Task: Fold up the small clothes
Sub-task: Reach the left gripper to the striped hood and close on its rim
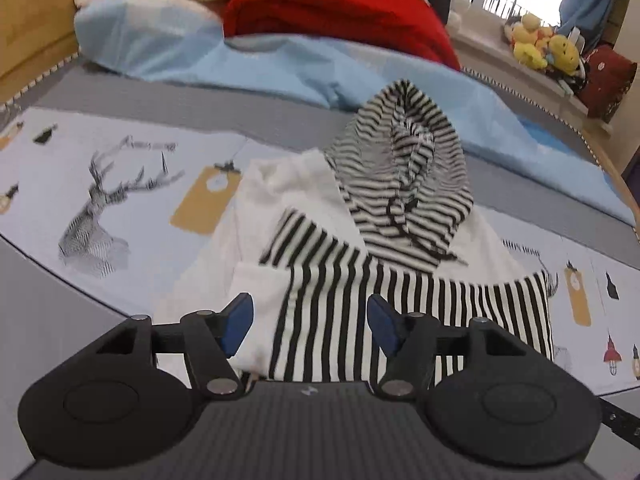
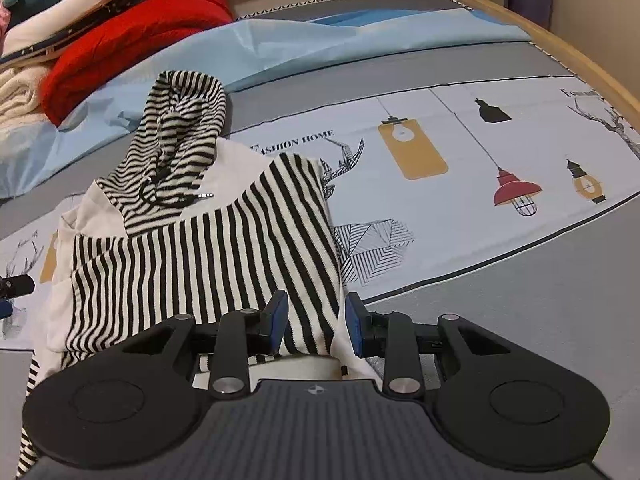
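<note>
Between the right gripper's (image 2: 316, 322) parted pads a striped fold of the hoodie (image 2: 208, 240) rises, grip uncertain, while the left gripper (image 1: 310, 326) hangs open above the hoodie on the bed (image 2: 520, 280), so that fold may slip free and unfold.

Left gripper (image 1: 310, 324) fingers spread wide; right gripper (image 2: 316, 322) fingers seemingly narrower.
</note>
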